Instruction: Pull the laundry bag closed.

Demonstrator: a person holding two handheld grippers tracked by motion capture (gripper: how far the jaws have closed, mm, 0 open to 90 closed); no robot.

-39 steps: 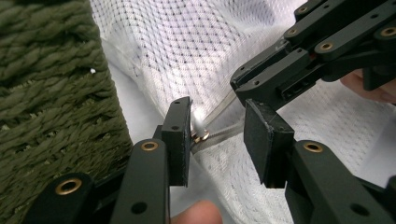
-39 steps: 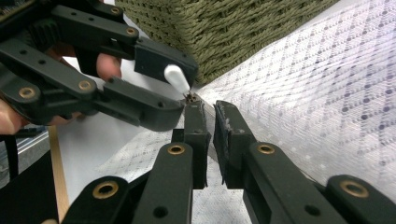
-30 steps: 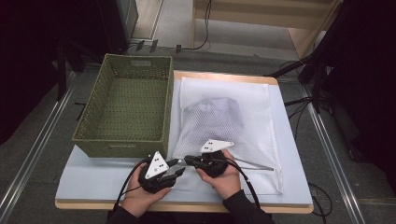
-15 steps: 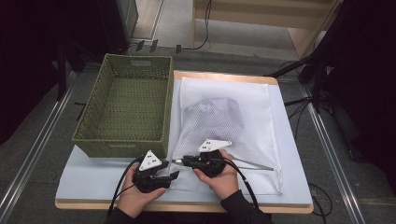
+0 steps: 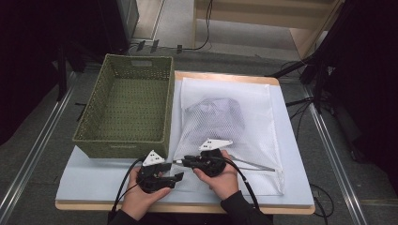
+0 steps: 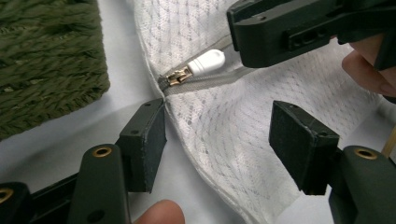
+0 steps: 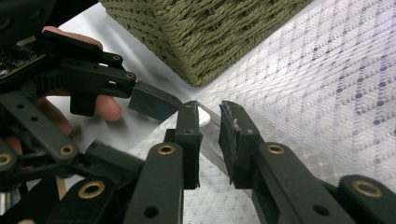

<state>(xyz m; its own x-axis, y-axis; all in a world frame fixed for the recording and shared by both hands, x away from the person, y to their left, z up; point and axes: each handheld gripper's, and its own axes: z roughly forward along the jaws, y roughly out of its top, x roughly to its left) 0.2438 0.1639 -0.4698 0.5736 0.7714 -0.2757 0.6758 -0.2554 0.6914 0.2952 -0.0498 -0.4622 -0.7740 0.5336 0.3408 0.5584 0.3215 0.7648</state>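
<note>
While the white mesh zip bag (image 5: 230,126) lies flat on the pale tabletop (image 5: 98,176) at three o'clock of the green woven basket (image 5: 126,112), both grippers meet at its near-left corner. The left gripper (image 6: 224,140) has just been spreading its fingers, the bag's edge lying loose between them. The right gripper (image 7: 210,135), fingers narrowly parted and just opening, straddles the grey zip track beside the white zipper pull (image 6: 205,60).

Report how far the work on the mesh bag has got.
Done: mesh bag lies flat beside the basket, clothing inside. In hand: both sets of jaws, just opening, stand at the zipper pull, left gripper astride the bag's corner, right gripper gripping nothing. Left: the zipper looks shut.
</note>
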